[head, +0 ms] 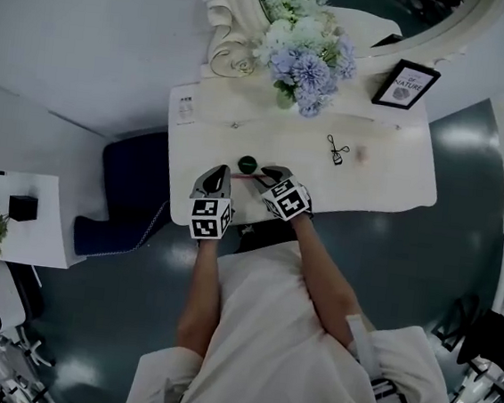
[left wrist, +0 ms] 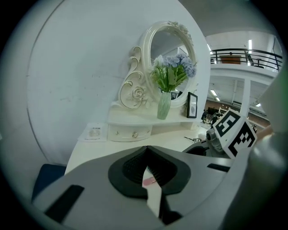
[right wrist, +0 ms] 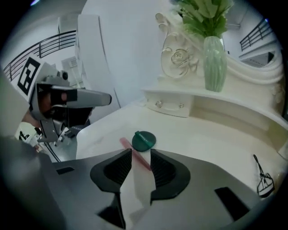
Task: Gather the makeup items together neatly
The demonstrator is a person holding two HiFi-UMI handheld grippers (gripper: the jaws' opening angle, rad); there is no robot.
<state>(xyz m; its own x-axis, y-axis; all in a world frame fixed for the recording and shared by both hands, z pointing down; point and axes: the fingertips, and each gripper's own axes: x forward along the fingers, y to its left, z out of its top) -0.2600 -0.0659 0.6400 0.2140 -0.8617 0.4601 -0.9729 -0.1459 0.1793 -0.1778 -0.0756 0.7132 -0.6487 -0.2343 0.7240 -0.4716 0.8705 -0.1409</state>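
Closest in, the right tongs (right wrist: 141,152) sit low over the desk (right wrist: 216,134). Their jaws are a little apart, and one end of the pink stick (right wrist: 135,154) lies between them, not pinched. Just beside the stick rests the round green compact (right wrist: 143,140). The left tongs (left wrist: 146,150) hover alongside with jaws all but closed, holding nothing; the stick's tip peeks through the slit. Further right on the desk lies the eyelash curler (head: 335,149), well apart from the other two.
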